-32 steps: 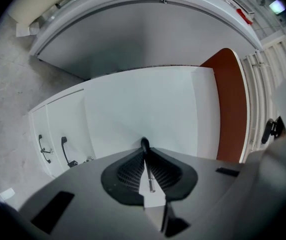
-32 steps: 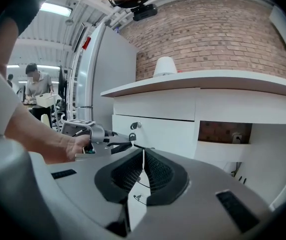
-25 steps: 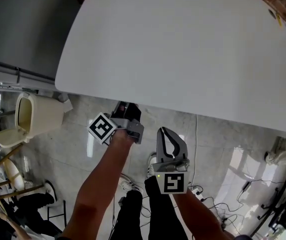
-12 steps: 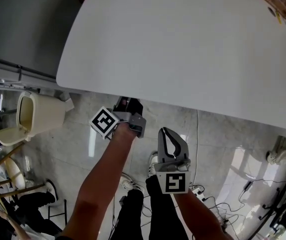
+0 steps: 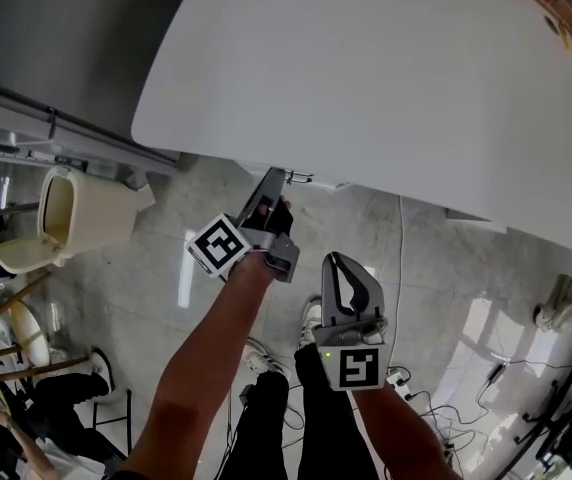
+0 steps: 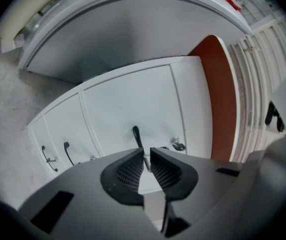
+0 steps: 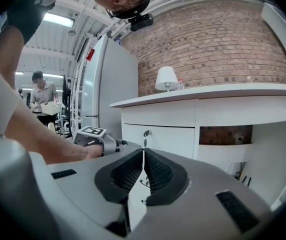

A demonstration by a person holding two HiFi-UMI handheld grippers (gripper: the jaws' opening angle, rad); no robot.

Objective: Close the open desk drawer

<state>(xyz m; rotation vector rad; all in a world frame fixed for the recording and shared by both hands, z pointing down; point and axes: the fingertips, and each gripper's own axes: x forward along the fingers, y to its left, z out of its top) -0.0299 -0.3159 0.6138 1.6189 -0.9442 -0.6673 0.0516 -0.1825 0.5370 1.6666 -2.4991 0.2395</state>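
Apparently done: drawer front sits flush (no gap visible); left claw just eased open, handle unpinched; right claw clenched, empty.

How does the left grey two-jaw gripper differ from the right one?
Left gripper: jaws slightly apart, just been opening, the black handle in line with their gap, ungripped. Right gripper: jaws together, empty. Left is nearer the white desk; right hangs back. Both point at it.

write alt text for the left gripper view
The left gripper has its dark ribbed jaws slightly apart, having just been opening, with a thin black drawer handle lined up in the gap, not pinched. Behind it stand white desk drawer fronts.
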